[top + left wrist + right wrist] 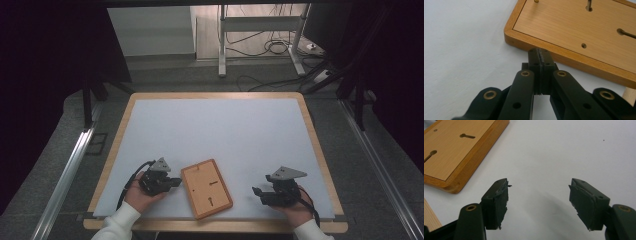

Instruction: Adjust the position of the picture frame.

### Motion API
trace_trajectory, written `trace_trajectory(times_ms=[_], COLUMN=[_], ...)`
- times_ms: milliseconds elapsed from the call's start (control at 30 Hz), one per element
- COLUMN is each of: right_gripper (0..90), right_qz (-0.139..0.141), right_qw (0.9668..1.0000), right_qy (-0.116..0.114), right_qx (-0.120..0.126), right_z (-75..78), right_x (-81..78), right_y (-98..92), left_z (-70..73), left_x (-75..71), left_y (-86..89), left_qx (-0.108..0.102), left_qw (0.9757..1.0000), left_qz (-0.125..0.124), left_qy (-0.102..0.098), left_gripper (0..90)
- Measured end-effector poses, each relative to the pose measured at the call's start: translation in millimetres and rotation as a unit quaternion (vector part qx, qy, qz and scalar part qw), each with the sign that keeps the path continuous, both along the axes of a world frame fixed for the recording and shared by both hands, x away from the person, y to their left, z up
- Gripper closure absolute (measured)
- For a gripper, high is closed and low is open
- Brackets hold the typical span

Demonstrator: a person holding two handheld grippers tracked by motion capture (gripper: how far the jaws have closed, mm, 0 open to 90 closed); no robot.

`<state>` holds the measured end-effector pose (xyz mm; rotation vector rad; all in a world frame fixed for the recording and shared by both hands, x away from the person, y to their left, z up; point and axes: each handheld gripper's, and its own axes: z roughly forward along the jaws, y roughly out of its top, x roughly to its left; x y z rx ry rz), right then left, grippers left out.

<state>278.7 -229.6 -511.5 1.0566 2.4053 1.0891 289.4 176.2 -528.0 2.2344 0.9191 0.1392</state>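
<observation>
wooden board (pixel 206 189) lies flat, back side up, near the front edge of the white table (pixel 215 135), between the two grippers. keyhole slots (pixel 467 136) visible in its panel. left gripper (pixel 540 53): jaws pressed fully together, nothing between them, tips at the board's raised rim, contact unclear. right gripper (pixel 539 195): jaws spread wide, empty, over bare table just beside the board's corner, clear of it.

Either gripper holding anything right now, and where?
Nothing held. Left gripper shut empty beside the wooden board; right gripper open over bare table.
</observation>
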Motion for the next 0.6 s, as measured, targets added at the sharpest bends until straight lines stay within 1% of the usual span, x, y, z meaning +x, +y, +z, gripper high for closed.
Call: trace_trajectory(times_ms=[167,333,367,433,500,567,600], right_gripper=[32.1,32.1,32.1,32.1,32.1,32.1,32.1], right_qz=[0.001,0.001,0.001,0.002,0.0,-0.001,-0.001], right_qw=[1.0,1.0,1.0,1.0,1.0,1.0,1.0], right_qy=[0.001,0.002,0.002,0.001,-0.001,0.0,0.0], right_qx=[-0.002,-0.002,-0.003,-0.005,-0.004,-0.003,-0.004], right_z=[-1.1,-1.3,-1.4,-1.2,-1.0,-1.1,-1.3], right_x=[0.1,0.7,0.7,0.3,0.2,0.4,0.6], right_y=[1.1,0.8,0.8,0.9,0.6,0.1,-0.1], left_z=[-0.9,-0.4,-0.1,0.0,-1.0,-2.2,-2.5], left_x=[3.7,7.3,7.5,6.7,5.5,5.1,5.2], left_y=[-0.3,0.7,0.6,0.5,0.7,0.7,0.5], left_qx=[-0.002,-0.013,-0.012,0.0,0.009,0.013,0.013], left_qw=[1.0,0.9999,0.9999,1.0,0.9999,0.9999,0.9999], left_qz=[0.002,0.005,0.004,0.0,-0.005,-0.006,-0.005], left_qy=[0.0,0.004,0.004,0.003,0.006,0.01,0.008], left_gripper=[90.0,90.0,90.0,90.0,90.0,90.0,90.0])
